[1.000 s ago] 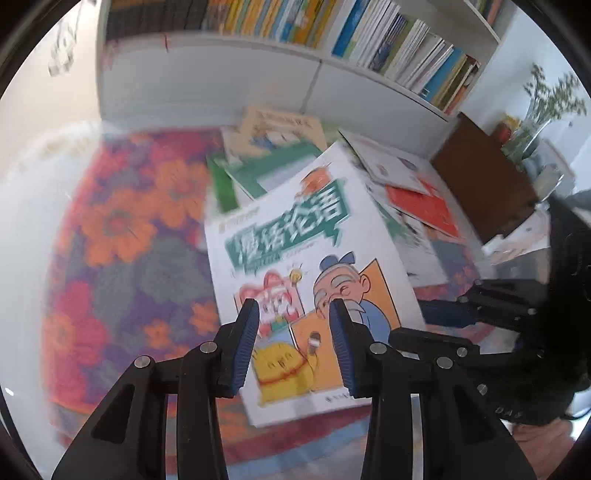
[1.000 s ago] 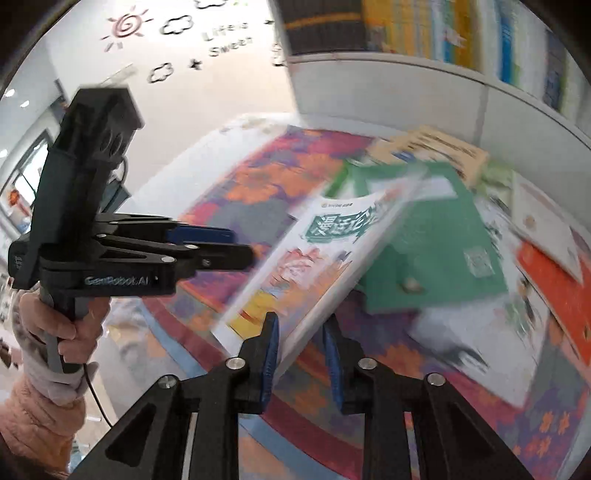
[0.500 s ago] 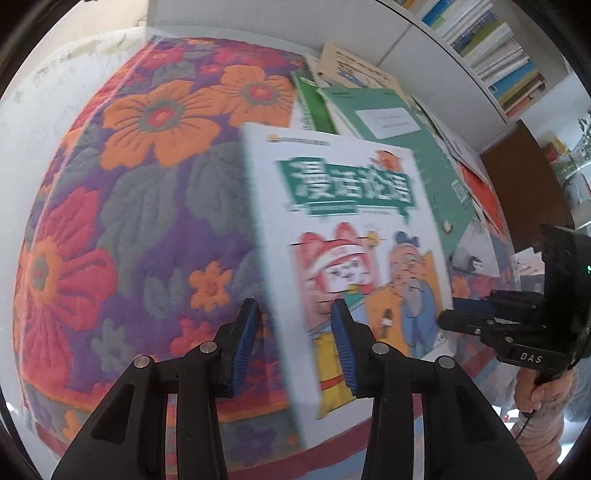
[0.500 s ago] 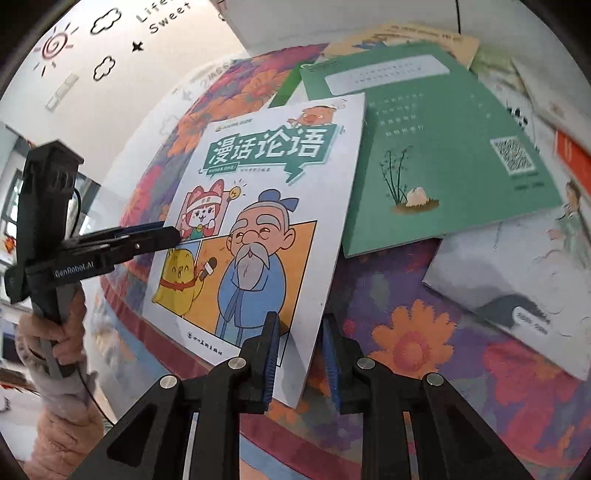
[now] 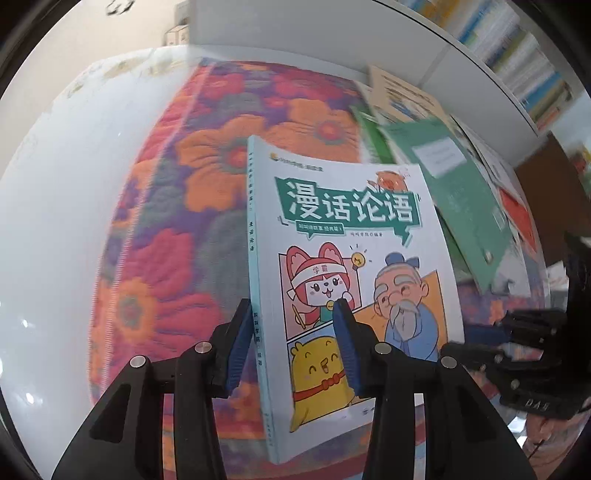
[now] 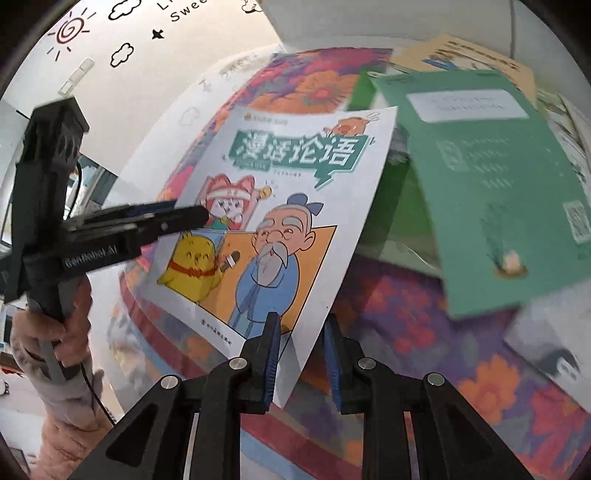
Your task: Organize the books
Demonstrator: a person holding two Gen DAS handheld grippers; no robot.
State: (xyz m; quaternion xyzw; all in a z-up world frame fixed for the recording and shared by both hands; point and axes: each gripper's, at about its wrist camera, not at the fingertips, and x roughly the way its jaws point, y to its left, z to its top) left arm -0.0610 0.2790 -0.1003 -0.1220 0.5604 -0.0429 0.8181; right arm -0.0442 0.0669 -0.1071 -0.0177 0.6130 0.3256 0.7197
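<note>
A white comic-cover book [image 5: 351,258] with a green title banner is held above the flowered cloth [image 5: 166,258]. My left gripper [image 5: 291,328] has its jaws on either side of the book's spine edge, gripping it. In the right wrist view the same book [image 6: 295,206] has its lower right corner between the pads of my right gripper [image 6: 299,350], with a gap beside the page. The left gripper [image 6: 184,218] shows there, clamped on the book's left edge. The right gripper [image 5: 491,339] shows at the right of the left wrist view.
A green book [image 6: 480,177] lies on the cloth to the right, over other loose books. A tan book [image 5: 402,96] lies near the white bookcase [image 5: 295,33], whose shelf [image 5: 524,48] holds upright books. A dark brown cabinet [image 5: 554,184] stands at the right.
The book has been raised and tilted up from the cloth. My left gripper has come onto its spine edge. My right gripper's pads have parted a little around the corner.
</note>
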